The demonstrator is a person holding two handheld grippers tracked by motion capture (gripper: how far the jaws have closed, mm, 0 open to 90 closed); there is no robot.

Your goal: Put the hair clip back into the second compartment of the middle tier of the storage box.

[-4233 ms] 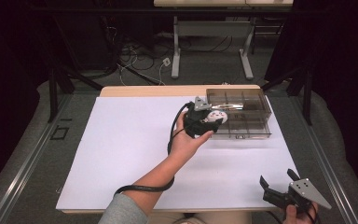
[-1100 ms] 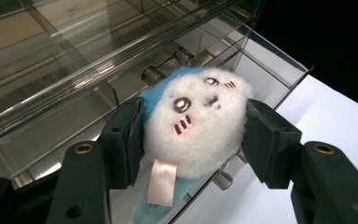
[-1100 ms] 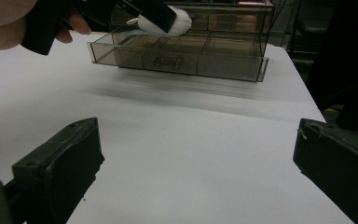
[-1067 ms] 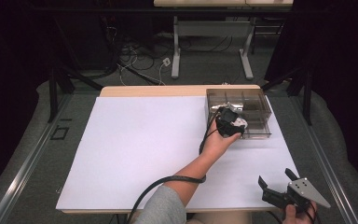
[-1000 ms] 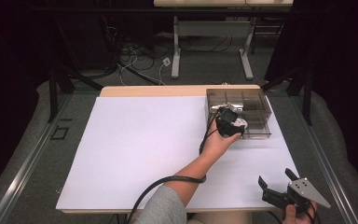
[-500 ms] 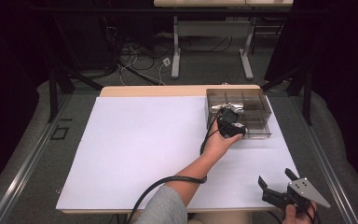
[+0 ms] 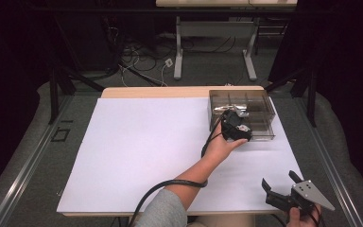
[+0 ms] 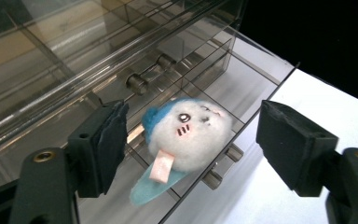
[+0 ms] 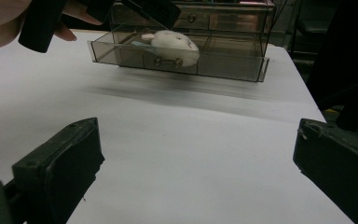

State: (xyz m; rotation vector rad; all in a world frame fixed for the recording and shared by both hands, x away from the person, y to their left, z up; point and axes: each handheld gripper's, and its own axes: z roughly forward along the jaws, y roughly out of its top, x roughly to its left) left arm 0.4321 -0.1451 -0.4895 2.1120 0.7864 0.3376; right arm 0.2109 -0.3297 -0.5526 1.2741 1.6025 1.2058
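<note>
Looks like a lab recording booth: black curtains (image 7: 19, 71), loose floor cables (image 7: 137, 59), white-covered table (image 7: 146, 142).

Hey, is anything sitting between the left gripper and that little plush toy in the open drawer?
Nothing visible. The left gripper hangs open just above the plush toy, which lies uncovered in the pulled-out drawer, framed between the jaws in the left gripper view.

plush toy (image 7: 242, 115): mostly hidden behind left tongs (image 7: 236, 126) | right tongs (image 7: 280, 185): hand cut off by frame edge
</note>
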